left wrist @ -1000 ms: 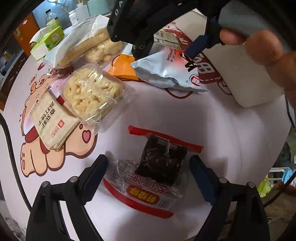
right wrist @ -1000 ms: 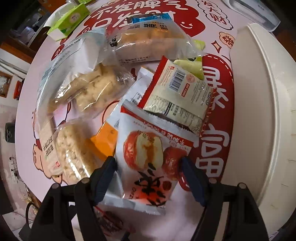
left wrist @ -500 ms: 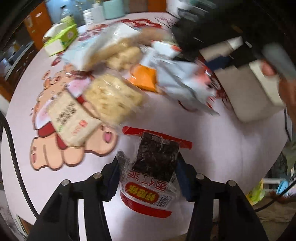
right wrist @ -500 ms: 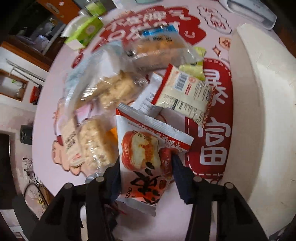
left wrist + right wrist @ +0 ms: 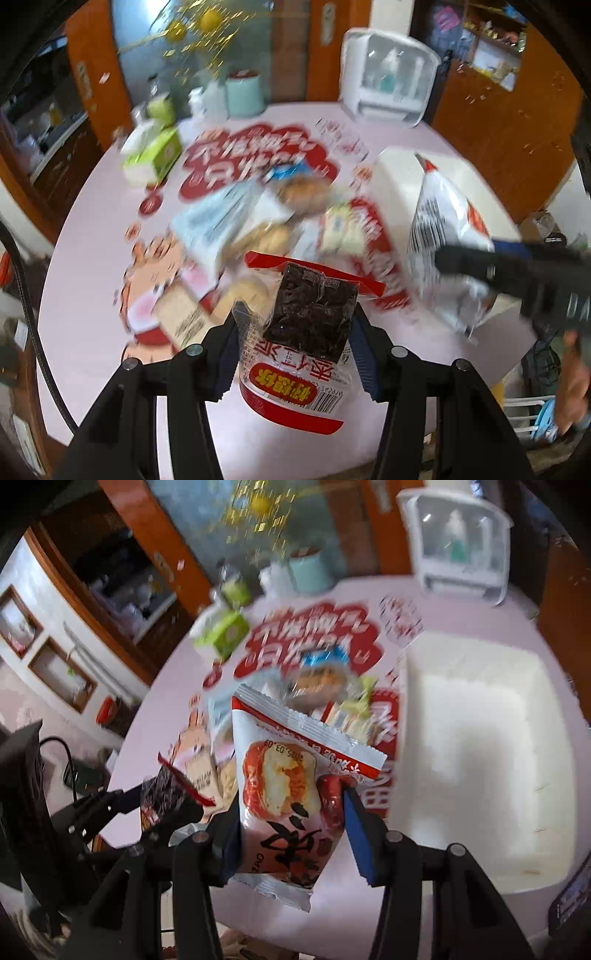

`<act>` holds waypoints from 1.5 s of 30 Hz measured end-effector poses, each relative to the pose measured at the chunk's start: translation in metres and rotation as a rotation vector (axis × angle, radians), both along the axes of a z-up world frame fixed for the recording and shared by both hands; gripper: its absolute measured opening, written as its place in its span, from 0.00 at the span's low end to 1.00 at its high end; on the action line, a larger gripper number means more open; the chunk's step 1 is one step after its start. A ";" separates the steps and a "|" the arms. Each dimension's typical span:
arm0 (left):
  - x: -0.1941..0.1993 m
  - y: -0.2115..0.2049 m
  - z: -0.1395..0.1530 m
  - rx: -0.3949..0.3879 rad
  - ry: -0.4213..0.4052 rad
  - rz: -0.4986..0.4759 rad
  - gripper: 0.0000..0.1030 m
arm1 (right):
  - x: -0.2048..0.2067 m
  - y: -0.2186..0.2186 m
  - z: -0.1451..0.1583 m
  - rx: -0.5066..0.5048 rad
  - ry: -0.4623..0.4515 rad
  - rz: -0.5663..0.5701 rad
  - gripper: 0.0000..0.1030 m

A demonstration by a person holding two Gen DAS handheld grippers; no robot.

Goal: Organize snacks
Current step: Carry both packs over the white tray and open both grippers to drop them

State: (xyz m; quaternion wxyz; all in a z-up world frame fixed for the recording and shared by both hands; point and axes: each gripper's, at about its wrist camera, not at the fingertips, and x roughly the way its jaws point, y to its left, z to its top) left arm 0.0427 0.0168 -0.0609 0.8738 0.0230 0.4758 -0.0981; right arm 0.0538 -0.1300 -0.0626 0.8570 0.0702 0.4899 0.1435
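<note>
Items you cannot read:
- Snack pile (image 5: pixel 266 225) at the middle of the surface (image 5: pixel 92 236): motion-blurred; your packets there merge and their print is illegible.
- Dark snack packet (image 5: pixel 310 317): its lower sides hidden behind your left tongs (image 5: pixel 297 354).
- White-and-red packet (image 5: pixel 288 797): bottom corners covered by your right tongs (image 5: pixel 291 830).
- White bin (image 5: pixel 480 746) at the surface's right edge: blurred, near corner cut off.
- Green box (image 5: pixel 155 155) at the far left edge: label unreadable.

Clear glossy crinkled plastic wrapper (image 5: pixel 295 354) between left fingers; white glossy foil-like packet (image 5: pixel 291 797) between right fingers; matt white bin (image 5: pixel 480 746) beyond-right.
</note>
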 end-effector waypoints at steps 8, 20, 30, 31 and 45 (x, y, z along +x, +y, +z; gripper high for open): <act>0.017 -0.091 0.036 -0.017 -0.087 -0.164 0.51 | -0.021 -0.064 0.038 -0.054 -0.157 -0.196 0.49; 0.045 -0.190 0.030 0.001 -0.095 -0.317 0.51 | -0.030 -0.151 0.033 -0.145 -0.169 -0.478 0.49; 0.074 -0.207 0.014 -0.023 -0.061 -0.237 0.52 | -0.017 -0.161 0.007 -0.258 -0.109 -0.492 0.50; 0.075 -0.208 0.014 -0.016 -0.065 -0.232 0.52 | -0.016 -0.160 0.004 -0.267 -0.101 -0.488 0.50; 0.089 -0.210 0.000 -0.034 0.016 -0.235 0.61 | -0.012 -0.176 -0.010 -0.190 -0.035 -0.523 0.53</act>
